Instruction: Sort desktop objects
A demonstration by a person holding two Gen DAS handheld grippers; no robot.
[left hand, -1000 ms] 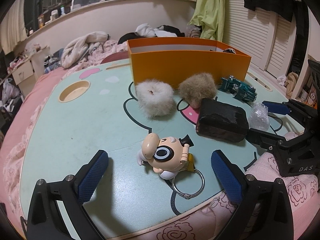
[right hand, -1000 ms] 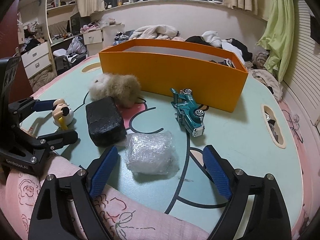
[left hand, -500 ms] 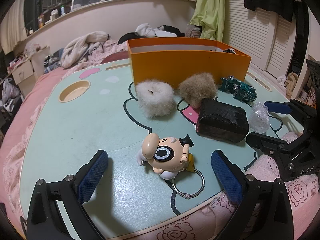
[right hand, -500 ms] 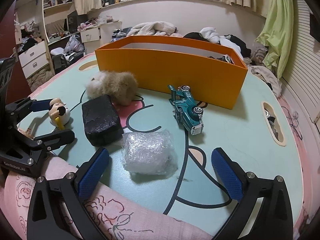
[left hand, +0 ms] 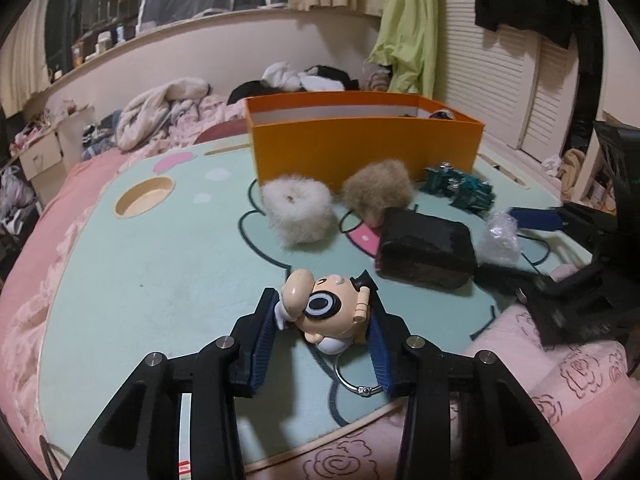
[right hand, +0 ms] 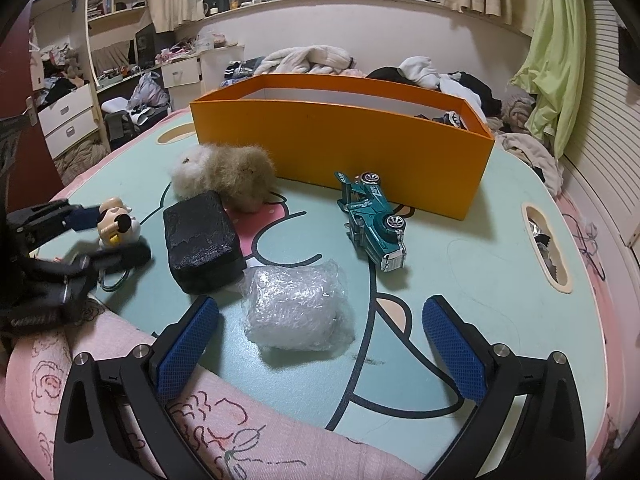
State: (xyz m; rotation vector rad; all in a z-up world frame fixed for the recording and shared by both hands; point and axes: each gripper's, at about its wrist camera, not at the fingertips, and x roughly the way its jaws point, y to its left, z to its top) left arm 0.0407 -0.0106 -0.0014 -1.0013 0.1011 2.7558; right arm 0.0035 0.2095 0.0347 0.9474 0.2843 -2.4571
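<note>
My left gripper (left hand: pixel 322 322) is shut on the cartoon figure keychain (left hand: pixel 326 310), which rests on the mint table with its ring (left hand: pixel 352 380) lying near the table's front edge. It also shows in the right wrist view (right hand: pixel 116 226). My right gripper (right hand: pixel 320 344) is open, its pads on either side of a clear plastic-wrapped bundle (right hand: pixel 298 306). A black block (right hand: pixel 202 236), a white fur ball (left hand: pixel 298 212), a brown fur ball (left hand: pixel 378 190) and a teal toy car (right hand: pixel 374 226) lie in front of the orange box (right hand: pixel 340 142).
The mint cartoon-print table (left hand: pixel 140 272) has cup holes at the left (left hand: pixel 146 200) and, in the right wrist view, at the right (right hand: pixel 544 248). A pink rose-print cover (right hand: pixel 120 392) lies along the front edge. Clothes and drawers clutter the room behind.
My left gripper has moved forward and shut on the cartoon figure keychain. My right gripper has edged closer to the wrapped bundle and stays open.
</note>
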